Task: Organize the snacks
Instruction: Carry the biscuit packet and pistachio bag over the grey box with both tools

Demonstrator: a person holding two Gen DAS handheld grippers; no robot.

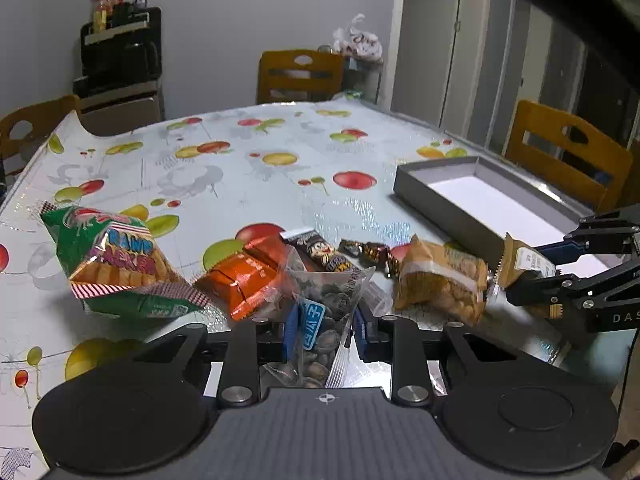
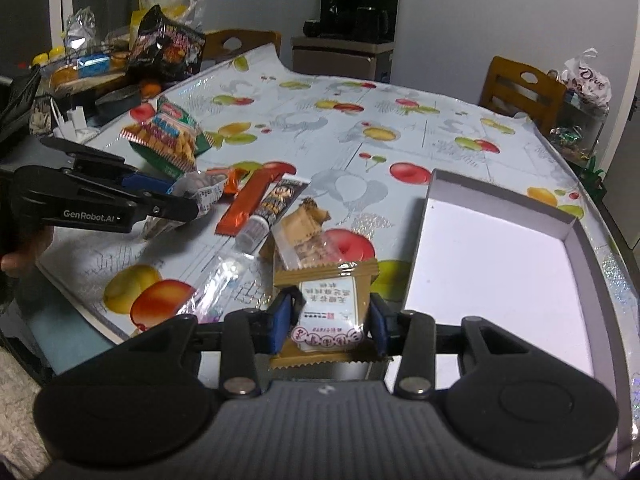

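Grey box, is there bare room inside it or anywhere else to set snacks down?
Yes: the grey box is empty inside. The table beyond the snack pile is bare too. Crowded: between the green cracker bag and the box.

Grey wall (image 1: 224, 20), wooden chairs (image 1: 298, 74), black shelf unit (image 1: 120, 52), white cupboard doors (image 1: 452, 40)

- Tablecloth (image 1: 240, 168): glossy plastic film, fruit-printed, catching sparkles of light.
- Tray (image 1: 436, 204), right of the frame: matt grey cardboard, white inside.
- Nut packet (image 1: 328, 300), lower centre: clear, shiny, crinkled plastic.
- Brown snack pack (image 2: 332, 300): glossy wrapper, serrated edges.
- Chair (image 1: 560, 148), right: varnished wood.
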